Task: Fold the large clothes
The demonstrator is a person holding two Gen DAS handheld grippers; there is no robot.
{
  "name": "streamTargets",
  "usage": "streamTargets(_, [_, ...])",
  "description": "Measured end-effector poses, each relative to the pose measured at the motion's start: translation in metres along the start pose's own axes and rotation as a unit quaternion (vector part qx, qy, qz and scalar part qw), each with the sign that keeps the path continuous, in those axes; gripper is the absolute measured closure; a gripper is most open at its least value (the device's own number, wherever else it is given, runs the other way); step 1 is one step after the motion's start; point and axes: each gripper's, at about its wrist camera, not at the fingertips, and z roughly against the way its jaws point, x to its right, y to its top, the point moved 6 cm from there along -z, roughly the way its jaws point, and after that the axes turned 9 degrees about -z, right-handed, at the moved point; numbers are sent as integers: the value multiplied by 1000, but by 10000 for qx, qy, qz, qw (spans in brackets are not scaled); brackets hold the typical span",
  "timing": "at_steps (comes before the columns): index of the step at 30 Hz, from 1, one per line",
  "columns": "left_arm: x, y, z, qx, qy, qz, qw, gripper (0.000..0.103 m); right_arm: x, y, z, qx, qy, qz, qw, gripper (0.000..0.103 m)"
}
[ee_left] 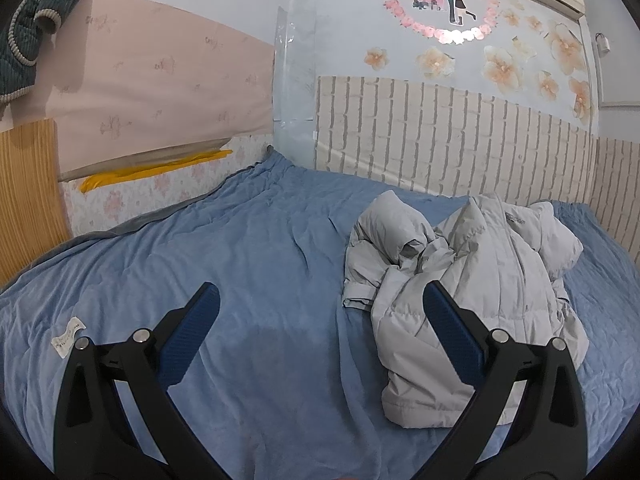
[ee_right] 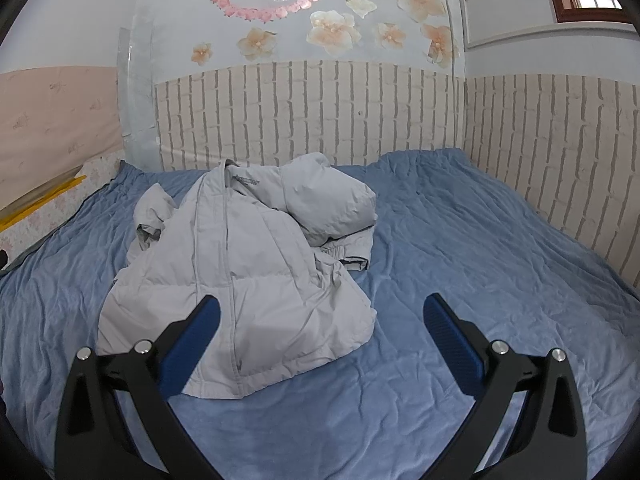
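A light grey puffer jacket [ee_left: 472, 280] lies crumpled in a heap on the blue bedspread [ee_left: 248, 264]. In the left wrist view it sits right of centre, and my left gripper [ee_left: 320, 300] is open and empty above the bedspread, its right finger [ee_left: 452, 332] in front of the jacket's near edge. In the right wrist view the jacket [ee_right: 248, 264] lies left of centre. My right gripper [ee_right: 320, 308] is open and empty above the bedspread [ee_right: 460, 240], its left finger [ee_right: 192, 340] in front of the jacket's hem.
The bed meets a brick-pattern wall panel [ee_right: 360, 112] at the back and right. A pink headboard panel [ee_left: 160, 88] and a wooden board [ee_left: 28, 184] stand at the left. A dark green garment [ee_left: 36, 20] hangs at the upper left. A white label [ee_left: 68, 336] is on the bedspread.
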Motion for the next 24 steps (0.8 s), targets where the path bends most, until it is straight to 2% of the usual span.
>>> streamTargets(24, [3,1,1,16,-8,-8,10000,3,0,3,0,9,8,44,10000,2])
